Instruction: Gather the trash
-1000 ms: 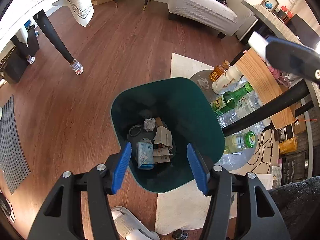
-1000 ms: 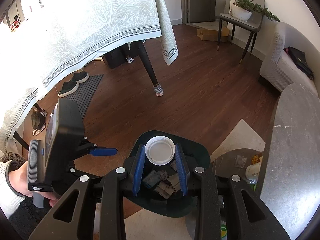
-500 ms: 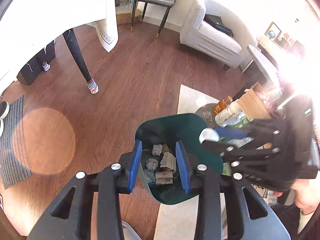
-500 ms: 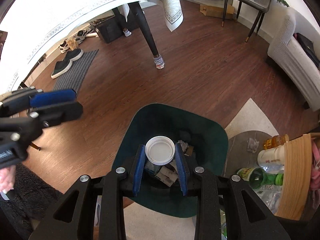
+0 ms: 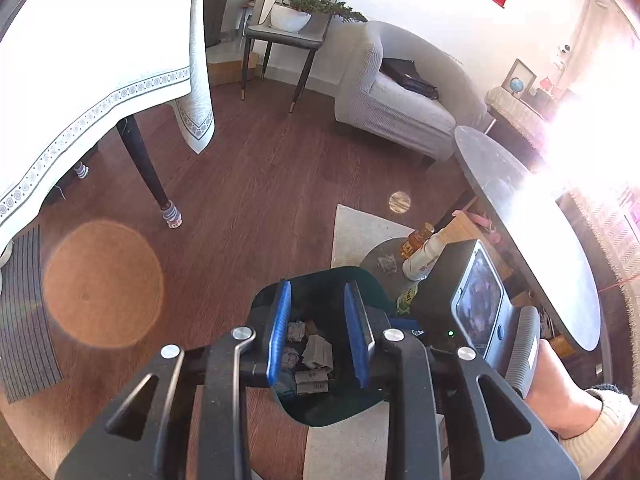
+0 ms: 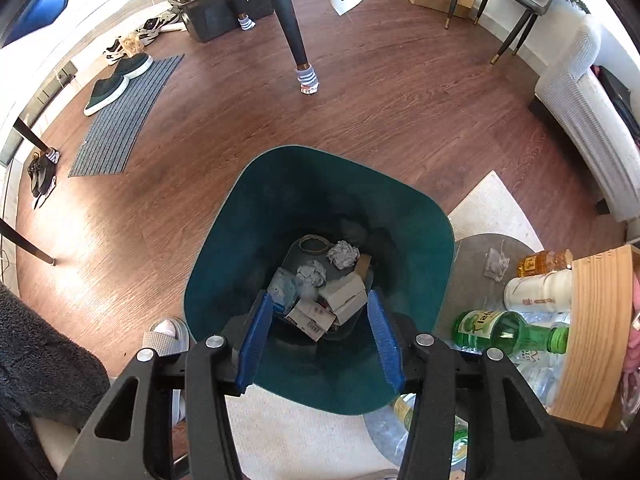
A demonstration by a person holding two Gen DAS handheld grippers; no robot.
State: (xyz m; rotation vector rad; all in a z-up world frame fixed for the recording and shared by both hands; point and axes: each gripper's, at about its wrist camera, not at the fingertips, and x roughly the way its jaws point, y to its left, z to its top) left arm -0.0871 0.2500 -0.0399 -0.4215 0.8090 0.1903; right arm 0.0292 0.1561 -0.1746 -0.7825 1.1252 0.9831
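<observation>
Left wrist view: the left hand-held gripper [image 5: 320,334] hung over the green bin [image 5: 320,408], jaws closing, narrow, nothing between them. Paper scraps [image 5: 316,354] lay at the bin's bottom. The right hand [image 5: 560,396] held its tool beside it.

Right wrist view: the right hand-held gripper [image 6: 320,338] pointed down into the bin [image 6: 408,232], jaws opening, empty. Crumpled paper [image 6: 342,254], small cartons [image 6: 340,300] and other scraps sat inside. Judged partly done: a tissue [image 6: 496,264], a white bottle [image 6: 536,292] and a green bottle [image 6: 508,330] remained on the low round desk [image 6: 472,252] just beside the bin.
</observation>
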